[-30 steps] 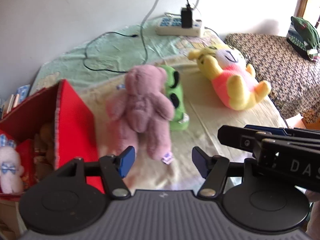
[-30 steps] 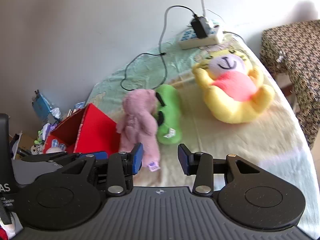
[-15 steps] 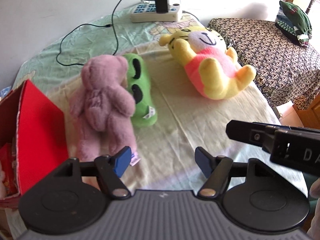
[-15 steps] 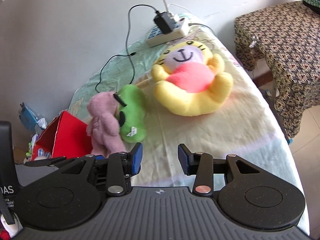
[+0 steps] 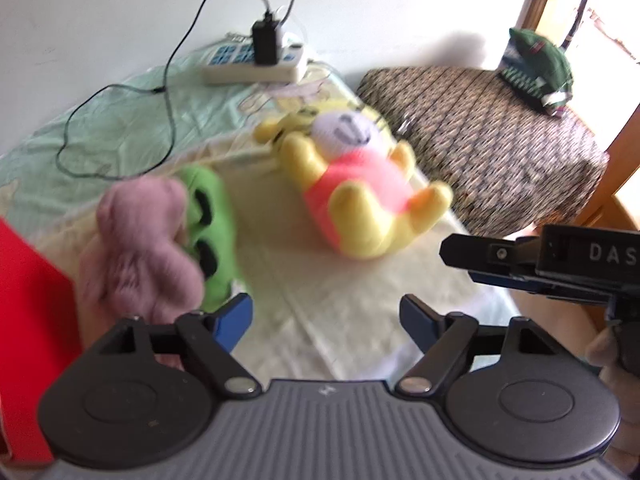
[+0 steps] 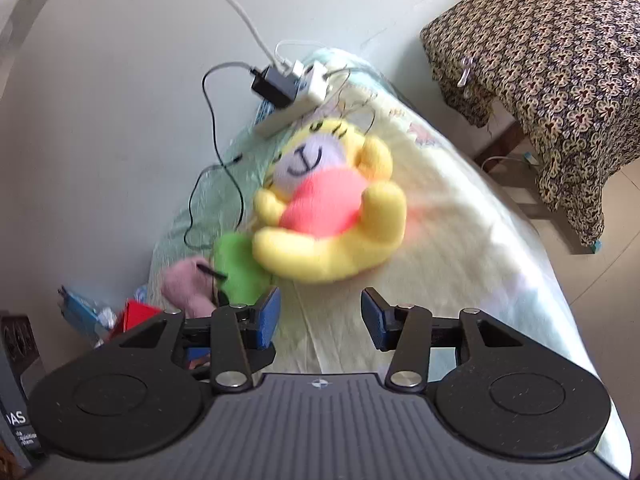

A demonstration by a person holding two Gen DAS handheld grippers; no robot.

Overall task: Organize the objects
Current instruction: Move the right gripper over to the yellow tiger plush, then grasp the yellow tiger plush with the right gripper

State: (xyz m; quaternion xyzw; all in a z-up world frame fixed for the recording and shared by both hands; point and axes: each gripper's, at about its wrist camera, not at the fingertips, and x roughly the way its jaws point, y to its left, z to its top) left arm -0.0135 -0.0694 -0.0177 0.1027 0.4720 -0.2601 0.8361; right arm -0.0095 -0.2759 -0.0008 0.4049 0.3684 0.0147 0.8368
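Three soft toys lie on a pale yellow sheet [image 5: 352, 292] spread over a bed. The yellow plush [image 5: 360, 188] in a pink top lies on its back, face up, head toward the wall, limbs splayed. To its left, apart from it in the left wrist view, lies a green plush [image 5: 212, 232] with black markings, and a pink teddy bear [image 5: 136, 248] lies against the green one's left side, touching it. In the right wrist view the yellow plush [image 6: 328, 212] overlaps the green plush [image 6: 238, 272]; whether they touch cannot be told. The pink teddy bear [image 6: 186, 286] shows only in part there.

A red box [image 5: 28, 312] stands at the left edge, just beside the teddy bear; its contents are hidden in this view.

The left gripper [image 5: 326, 320] hovers above the sheet in front of the toys, fingers spread wide, holding nothing. The right gripper [image 6: 320, 316] also hovers over the sheet just short of the yellow plush, fingers parted moderately and empty. From the left wrist view the right gripper [image 5: 452, 252] shows side-on at the right edge.

Behind the toys a white power strip [image 5: 256, 68] with a black adapter plugged in rests near the wall on a green sheet, and a black cable [image 5: 120, 128] loops from it. To the right stands a table under a patterned cloth [image 5: 480, 136], with a green hat [image 5: 536, 68] on it. Both views are blurred.
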